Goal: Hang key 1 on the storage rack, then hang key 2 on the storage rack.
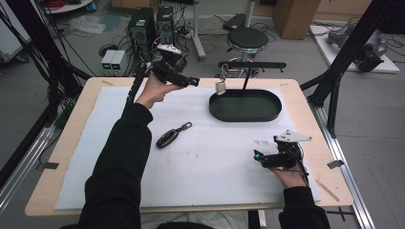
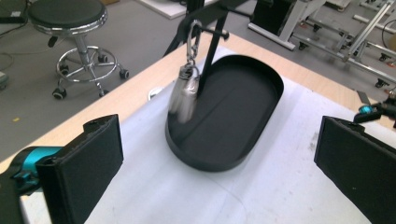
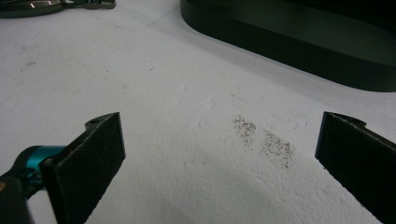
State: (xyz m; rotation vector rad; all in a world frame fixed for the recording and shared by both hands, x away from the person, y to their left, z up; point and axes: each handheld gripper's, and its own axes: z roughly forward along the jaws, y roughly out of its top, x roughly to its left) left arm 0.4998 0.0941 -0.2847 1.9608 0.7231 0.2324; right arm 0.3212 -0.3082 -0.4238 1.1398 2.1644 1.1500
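A silver key fob on a carabiner hangs from the crossbar of a black stand over the left end of a black oval tray. In the left gripper view the hanging fob looks blurred. My left gripper is raised just left of it, open and empty. A dark car key with a metal clip lies on the white mat. My right gripper rests low on the mat at the front right, open with nothing between its jaws.
The tray stands at the back right of the mat, with the stand's post rising from it. The right gripper view has the tray wall ahead, the car key at the far left, and a grey smudge on the mat. A stool stands behind the table.
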